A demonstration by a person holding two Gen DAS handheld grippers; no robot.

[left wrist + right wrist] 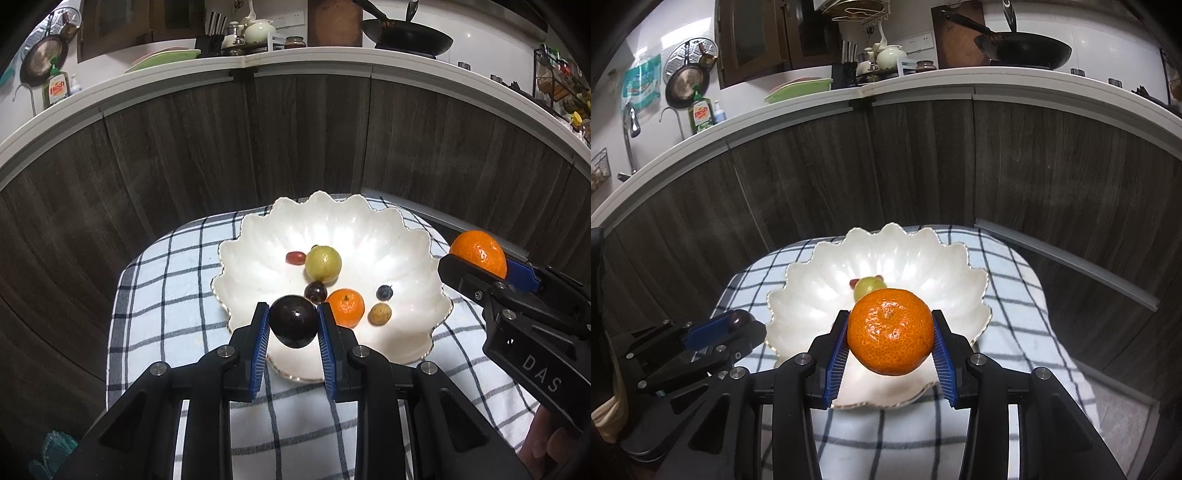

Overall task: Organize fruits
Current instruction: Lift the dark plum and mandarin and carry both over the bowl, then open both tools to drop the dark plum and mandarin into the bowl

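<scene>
A white scalloped bowl [402,332] stands on a checked cloth and shows in the right wrist view too [812,291]. In it lie a green fruit [322,263], a red grape [295,257], a dark cherry [316,291], a small tangerine [346,307], a blueberry [384,292] and a brown longan [379,314]. My left gripper [293,325] is shut on a dark plum [293,320] above the bowl's near rim. My right gripper [891,334] is shut on a large tangerine [890,331], held above the bowl's near right side; it also shows in the left wrist view [479,253].
The blue-and-white checked cloth [159,295] covers a small table. Dark wood cabinet fronts [295,140] rise close behind it, under a white counter [332,59] with a wok, jars and dish soap. The left gripper shows at the lower left of the right wrist view [738,325].
</scene>
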